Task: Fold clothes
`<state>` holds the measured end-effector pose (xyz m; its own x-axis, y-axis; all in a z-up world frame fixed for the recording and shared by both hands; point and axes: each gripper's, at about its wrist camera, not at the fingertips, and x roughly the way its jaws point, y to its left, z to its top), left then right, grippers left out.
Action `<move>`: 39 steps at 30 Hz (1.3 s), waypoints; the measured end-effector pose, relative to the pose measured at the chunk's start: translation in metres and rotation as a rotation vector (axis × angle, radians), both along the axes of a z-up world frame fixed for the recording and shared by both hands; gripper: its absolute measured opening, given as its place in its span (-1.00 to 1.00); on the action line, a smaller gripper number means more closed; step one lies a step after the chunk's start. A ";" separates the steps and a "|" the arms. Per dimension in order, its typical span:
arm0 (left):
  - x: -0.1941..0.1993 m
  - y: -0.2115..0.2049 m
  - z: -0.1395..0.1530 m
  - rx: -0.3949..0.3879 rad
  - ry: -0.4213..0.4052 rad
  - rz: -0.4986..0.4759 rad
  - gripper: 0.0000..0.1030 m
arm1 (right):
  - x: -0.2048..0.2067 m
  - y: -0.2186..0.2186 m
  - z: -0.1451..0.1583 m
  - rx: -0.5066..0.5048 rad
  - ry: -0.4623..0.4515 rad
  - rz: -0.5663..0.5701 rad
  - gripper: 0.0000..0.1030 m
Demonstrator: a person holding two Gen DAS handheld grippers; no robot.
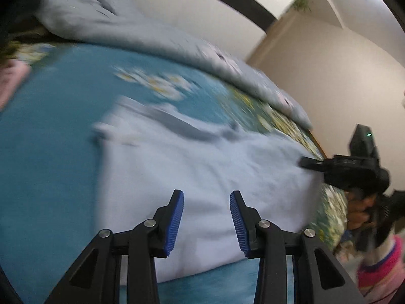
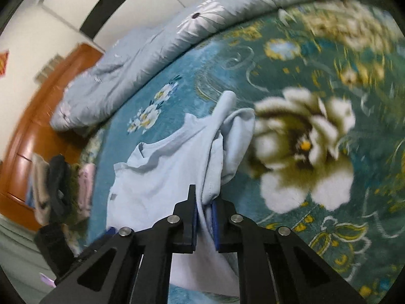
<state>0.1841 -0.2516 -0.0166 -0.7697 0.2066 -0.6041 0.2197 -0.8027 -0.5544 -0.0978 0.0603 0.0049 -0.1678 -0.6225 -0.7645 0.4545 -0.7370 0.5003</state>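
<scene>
Two claws, one garment. The left claw (image 1: 206, 217) gapes wide, its blue pads (image 1: 174, 225) holding nothing, poised above the pale blue shirt (image 1: 202, 157). The right claw (image 2: 204, 210) is pinched nearly closed on a bunched edge of that shirt (image 2: 162, 174), which lies spread on one teal floral bedspread (image 2: 303, 81), near one grey quilt (image 1: 114, 22).

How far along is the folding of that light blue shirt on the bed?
Early. The light blue shirt is spread on the teal floral blanket, with no finished fold visible. The right gripper is shut on its bunched edge; the left gripper hangs open above it. The folds remain.
</scene>
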 end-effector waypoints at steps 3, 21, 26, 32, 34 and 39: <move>0.030 -0.033 -0.008 0.051 0.035 0.071 -0.19 | 0.013 -0.029 0.025 0.084 0.053 0.023 -0.81; 0.113 -0.140 -0.029 0.281 0.171 0.233 0.03 | 0.141 -0.264 -0.012 0.516 0.168 0.329 -0.81; 0.110 -0.142 -0.031 0.285 0.163 0.236 0.07 | 0.161 -0.276 -0.025 0.556 0.191 0.382 -0.73; 0.101 -0.134 -0.029 0.300 0.172 0.183 0.08 | 0.179 -0.256 0.007 0.366 0.143 0.471 -0.67; 0.098 -0.128 -0.025 0.317 0.195 0.150 0.08 | 0.176 -0.233 0.019 0.331 0.179 0.438 -0.67; 0.081 -0.098 -0.003 0.294 0.253 0.035 0.11 | 0.154 -0.173 0.012 0.323 0.151 0.319 -0.65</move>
<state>0.2650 -0.3501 -0.0200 -0.8966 0.3134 -0.3130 0.0710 -0.5959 -0.7999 0.0563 -0.1130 0.0171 -0.1314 -0.3956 -0.9090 0.7335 -0.6556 0.1793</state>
